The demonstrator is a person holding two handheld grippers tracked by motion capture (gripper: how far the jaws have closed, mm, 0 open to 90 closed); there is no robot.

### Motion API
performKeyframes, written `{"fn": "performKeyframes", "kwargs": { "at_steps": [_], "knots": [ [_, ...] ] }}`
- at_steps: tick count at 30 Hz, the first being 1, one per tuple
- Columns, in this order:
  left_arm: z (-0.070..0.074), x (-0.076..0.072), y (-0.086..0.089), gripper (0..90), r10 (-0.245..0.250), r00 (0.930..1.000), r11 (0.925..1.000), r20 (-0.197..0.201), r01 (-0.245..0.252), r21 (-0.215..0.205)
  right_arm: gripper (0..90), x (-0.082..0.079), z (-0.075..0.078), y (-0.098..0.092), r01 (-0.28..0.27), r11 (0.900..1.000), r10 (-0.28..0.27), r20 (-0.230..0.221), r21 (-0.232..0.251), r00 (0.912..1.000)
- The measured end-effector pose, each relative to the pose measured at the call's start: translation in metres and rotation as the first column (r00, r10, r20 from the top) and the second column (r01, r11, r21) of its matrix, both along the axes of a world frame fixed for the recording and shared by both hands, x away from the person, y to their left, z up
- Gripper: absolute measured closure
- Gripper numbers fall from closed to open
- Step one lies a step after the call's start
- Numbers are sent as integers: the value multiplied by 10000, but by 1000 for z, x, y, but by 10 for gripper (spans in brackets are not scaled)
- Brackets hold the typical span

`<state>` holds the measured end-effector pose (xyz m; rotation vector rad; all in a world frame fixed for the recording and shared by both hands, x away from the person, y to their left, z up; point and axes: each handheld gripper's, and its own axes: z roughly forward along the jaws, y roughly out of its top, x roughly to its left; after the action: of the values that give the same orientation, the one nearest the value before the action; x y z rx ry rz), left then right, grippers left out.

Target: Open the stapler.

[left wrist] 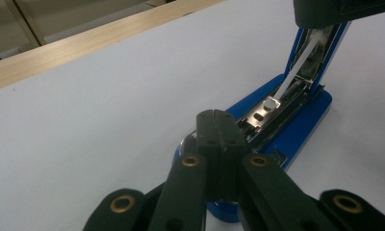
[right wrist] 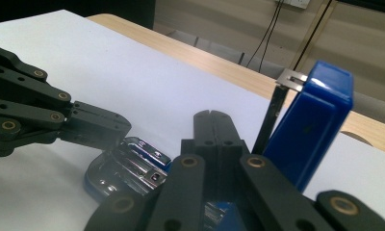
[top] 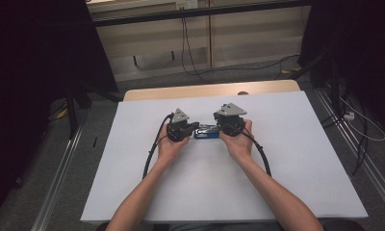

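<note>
A blue stapler lies opened on the white table, between the tongs. The left gripper, jaws pressed together, bears on its base; the right gripper, likewise closed, sits beside the raised lid. If pressure shifts, the lid could be snapped shut or the base tipped.

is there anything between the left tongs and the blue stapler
Nothing visible does. The left tongs are already at the front end of the blue stapler, jaws together over its base. The stapler's top is swung up, and the right tongs sit at the hinge end.
</note>
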<state>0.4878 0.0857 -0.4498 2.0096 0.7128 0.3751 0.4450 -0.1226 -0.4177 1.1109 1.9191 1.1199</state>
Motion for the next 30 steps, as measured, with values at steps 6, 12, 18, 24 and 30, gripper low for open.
{"fn": "performKeyframes", "kwargs": {
  "at_steps": [6, 12, 18, 24, 30],
  "knots": [
    [0, 0, 0, 900, -18, 10000, 10000, -14, 18, -22, 900, -2, 0, -10, 194, 9997, -195, -27, -139, 9998],
    [0, 0, 0, 900, 8, 10000, 10000, 9, -8, 9, 900, -4, -5, -22, 382, 9990, -383, -51, -210, 9993],
    [0, 0, 0, 900, 6, 10000, 10000, 68, -7, 79, 900, -5, -7, -27, 302, 9994, -305, -157, -172, 9994],
    [0, 0, 0, 900, 26, 10000, 10000, 19, -27, 32, 900, -5, -5, -32, 478, 9989, -478, -227, -39, 9986],
    [0, 0, 0, 900, 30, 10000, 10000, 23, -30, 7, 900, -5, -5, -45, 705, 9973, -698, -341, 216, 9970]
  ]
}}
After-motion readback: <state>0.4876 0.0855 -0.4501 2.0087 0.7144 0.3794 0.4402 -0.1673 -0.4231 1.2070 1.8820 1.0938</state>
